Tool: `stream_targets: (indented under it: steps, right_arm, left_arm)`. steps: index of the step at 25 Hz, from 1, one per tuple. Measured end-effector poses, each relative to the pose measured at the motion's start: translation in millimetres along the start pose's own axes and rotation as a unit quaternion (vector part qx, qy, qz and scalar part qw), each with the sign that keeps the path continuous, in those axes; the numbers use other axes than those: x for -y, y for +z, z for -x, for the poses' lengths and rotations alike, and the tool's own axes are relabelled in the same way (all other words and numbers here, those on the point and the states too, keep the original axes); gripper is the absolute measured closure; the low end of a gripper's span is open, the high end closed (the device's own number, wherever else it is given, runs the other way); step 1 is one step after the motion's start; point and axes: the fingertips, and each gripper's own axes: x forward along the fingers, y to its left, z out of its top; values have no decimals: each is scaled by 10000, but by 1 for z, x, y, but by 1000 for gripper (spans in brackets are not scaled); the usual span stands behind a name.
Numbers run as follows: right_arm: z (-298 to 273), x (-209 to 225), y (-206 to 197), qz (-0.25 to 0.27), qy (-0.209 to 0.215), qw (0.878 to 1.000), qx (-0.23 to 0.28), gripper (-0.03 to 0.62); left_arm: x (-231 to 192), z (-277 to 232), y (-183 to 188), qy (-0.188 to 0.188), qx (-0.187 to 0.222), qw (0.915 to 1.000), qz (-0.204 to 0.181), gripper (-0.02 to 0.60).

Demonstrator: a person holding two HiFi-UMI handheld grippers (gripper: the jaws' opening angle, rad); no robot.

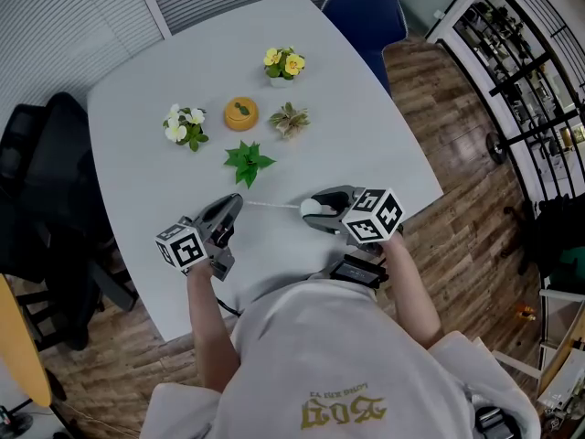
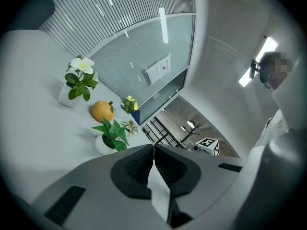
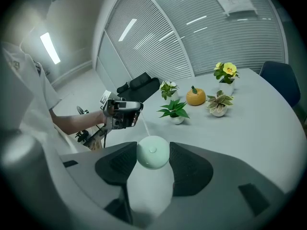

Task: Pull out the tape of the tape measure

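- The left gripper (image 2: 153, 147) is pinched fully together, and a thin pale strip, the free end of the tape (image 2: 159, 189), is caught between its ribbed pads.
- The right gripper (image 3: 153, 145) stands fairly wide, its pads pressing on both sides of the tape measure (image 3: 152, 153), a round, pale green case that fills the gap between them.
- In the head view a short, thin length of tape runs between the two grippers, which are held level with each other above the near edge of the table (image 1: 366, 135). The pull looks to be under way, with only a little tape out.
- Main risk: the strip is narrow and smooth, so it could slide out of the left pinch as the pull grows. The spring would then likely snap it back into the case.
- Second risk: the case is rounded and held only at its two sides, so a pull off the line of the jaws could twist it or pop it out onto the table.
- Further out, a small green plant (image 1: 247, 163) stands just beyond the tape, with an orange ornament (image 1: 241, 113) and three more potted plants behind it. A wide outward swing of either gripper, or a whipping tape, could knock the nearest pot over.
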Motion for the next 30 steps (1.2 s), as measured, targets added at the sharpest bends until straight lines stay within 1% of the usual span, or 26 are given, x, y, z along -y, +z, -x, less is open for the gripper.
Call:
stream_targets:
  steps: [11,30]
  right_arm:
    - [-1,1,-2,24,16,10000,-56,367]
    - [-4,3,-11,-11,26,9998,-196,367]
  left_arm:
    - [-4,4,0,49,4,10000,-25,569]
    - [-18,16,-4,305,-1,9995,26,569]
